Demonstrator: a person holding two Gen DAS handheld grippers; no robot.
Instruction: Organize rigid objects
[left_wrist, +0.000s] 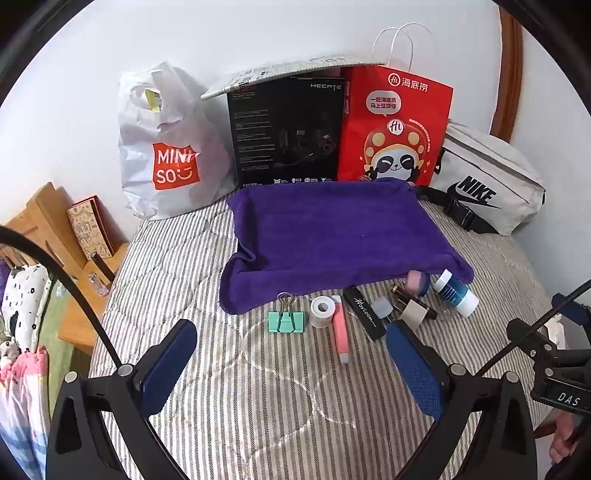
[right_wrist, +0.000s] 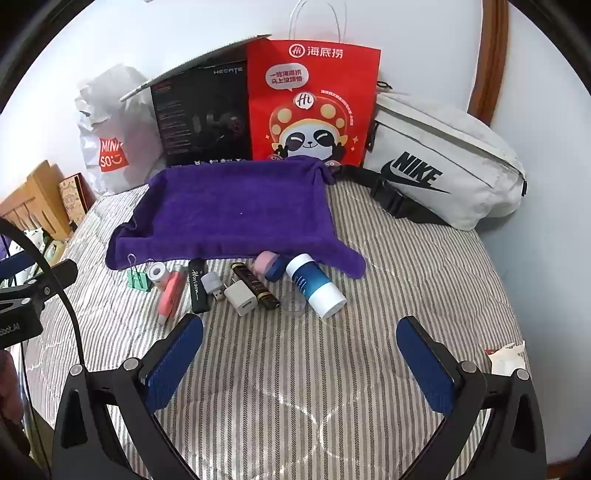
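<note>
Bags and a box lined up along the wall at the back of the striped bed (right_wrist: 295, 369).
From the left: a white plastic shopping bag (left_wrist: 166, 147), a black carton (left_wrist: 288, 129), a red paper bag with a panda (left_wrist: 395, 125), and a pale waist bag (right_wrist: 443, 162); a wooden nightstand (left_wrist: 40, 221) stands beside the bed.

Striped bed (right_wrist: 295, 369) in front of both tools is bare, free approach. Small items (right_wrist: 240, 288) crowd the towel's (right_wrist: 236, 210) near edge, packed tight. Bags (right_wrist: 314, 103) and box (right_wrist: 199, 114) wall off the back.
</note>
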